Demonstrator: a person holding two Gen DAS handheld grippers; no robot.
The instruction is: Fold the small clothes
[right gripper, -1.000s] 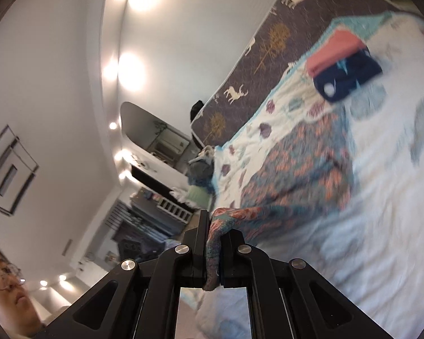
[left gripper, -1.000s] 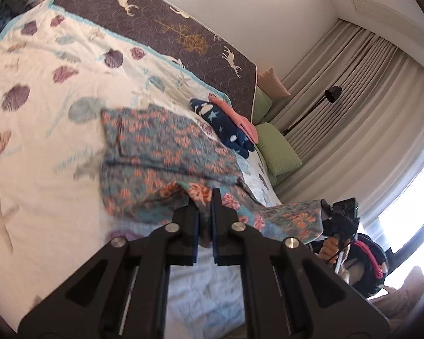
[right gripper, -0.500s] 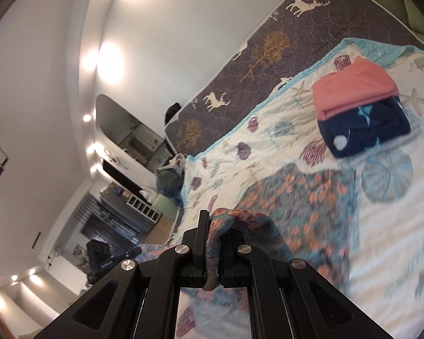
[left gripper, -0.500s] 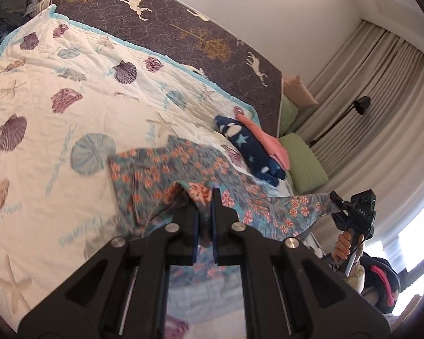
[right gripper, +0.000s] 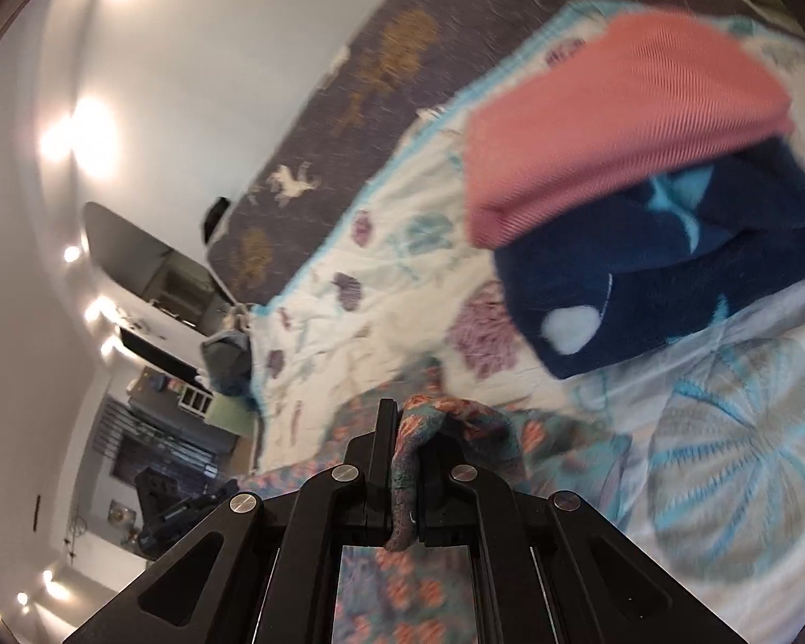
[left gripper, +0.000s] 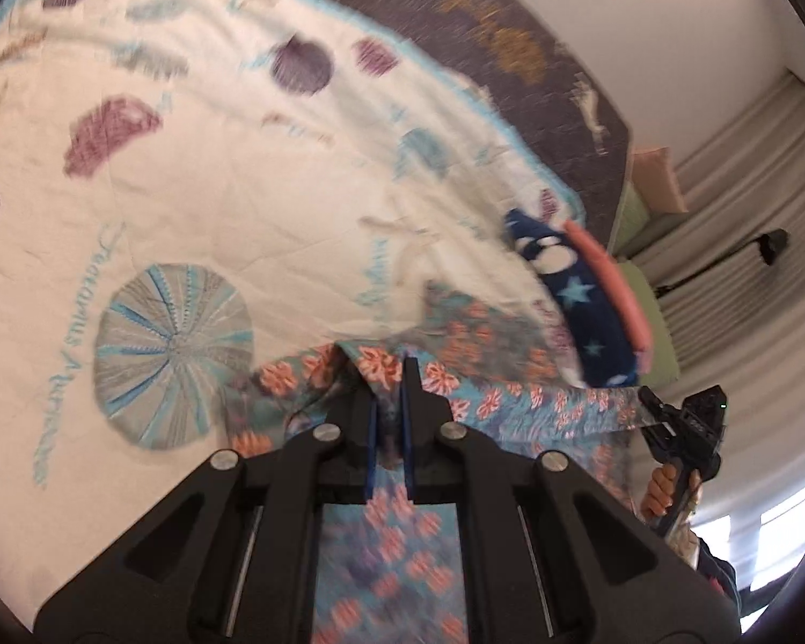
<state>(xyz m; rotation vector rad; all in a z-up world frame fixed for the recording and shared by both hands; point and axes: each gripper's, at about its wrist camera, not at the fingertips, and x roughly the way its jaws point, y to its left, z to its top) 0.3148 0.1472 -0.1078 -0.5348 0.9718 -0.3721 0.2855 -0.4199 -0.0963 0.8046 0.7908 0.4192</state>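
A teal floral garment (left gripper: 488, 370) with orange flowers is stretched between both grippers over the seashell bedspread (left gripper: 231, 204). My left gripper (left gripper: 389, 375) is shut on one edge of it. My right gripper (right gripper: 410, 421) is shut on another edge (right gripper: 421, 432); that gripper also shows at the right of the left wrist view (left gripper: 681, 424). A folded stack, a pink garment (right gripper: 617, 118) on a navy star-print one (right gripper: 660, 268), lies just ahead of the right gripper and also shows in the left wrist view (left gripper: 585, 290).
A dark mattress (left gripper: 510, 37) with deer and tree prints leans against the wall behind the bed. Green pillows (left gripper: 649, 295), curtains and a floor lamp (left gripper: 767, 244) are at the right. A clothes pile (right gripper: 228, 359) sits at the bed's far end.
Both grippers have moved forward and down toward the bedspread with the floral garment held between them. The folded stack is now much closer to the right gripper.
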